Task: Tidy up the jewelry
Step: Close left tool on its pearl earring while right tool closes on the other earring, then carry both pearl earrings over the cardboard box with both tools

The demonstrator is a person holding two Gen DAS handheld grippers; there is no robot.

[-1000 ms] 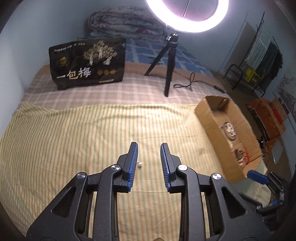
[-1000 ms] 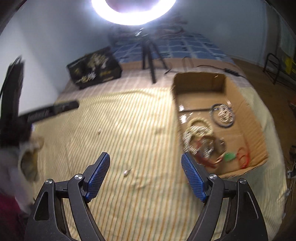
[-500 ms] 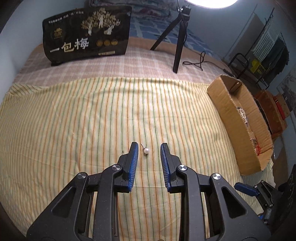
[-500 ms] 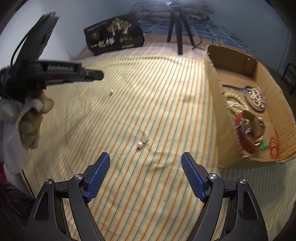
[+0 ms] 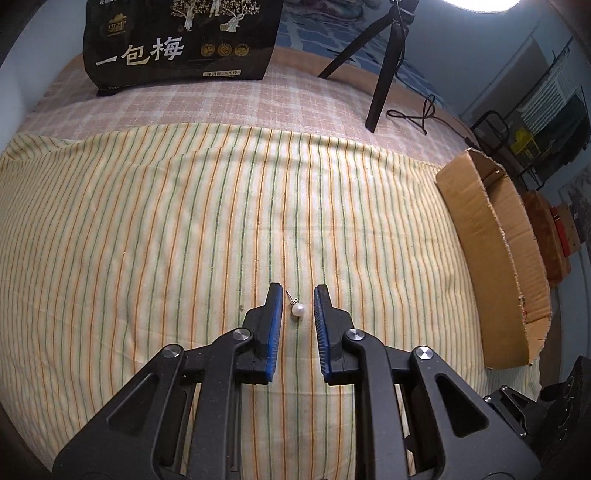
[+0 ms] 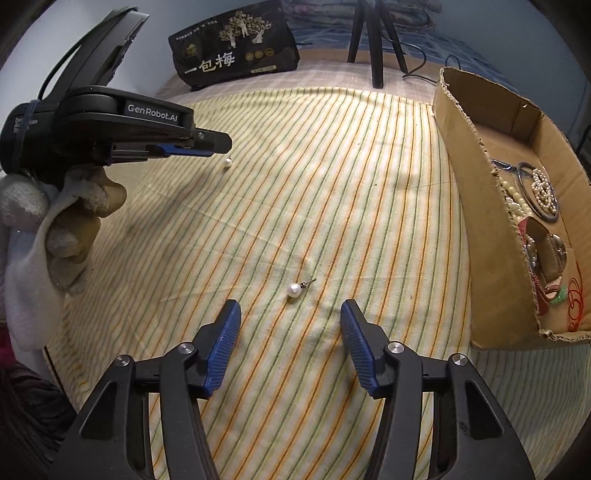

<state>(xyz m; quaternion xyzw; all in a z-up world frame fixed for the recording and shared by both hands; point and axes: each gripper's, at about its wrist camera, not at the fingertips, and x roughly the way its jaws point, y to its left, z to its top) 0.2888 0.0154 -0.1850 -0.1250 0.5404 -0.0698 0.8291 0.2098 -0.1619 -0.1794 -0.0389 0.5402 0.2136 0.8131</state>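
My left fingers (image 5: 297, 295) are closing around one pearl earring (image 5: 297, 309) on the bed (image 5: 147, 221), not touching it. My right fingers (image 6: 290, 321) are closing just before another earring (image 6: 294, 290), near the box (image 6: 476, 221) at the right edge.

The big light (image 5: 476, 4) at the top was cut off by the edge. The black bag (image 5: 183, 40) lost its top too. The box wall (image 5: 491, 266) hid the things inside. In the right view, the box (image 6: 476, 206) covered part of the beads (image 6: 515, 201).
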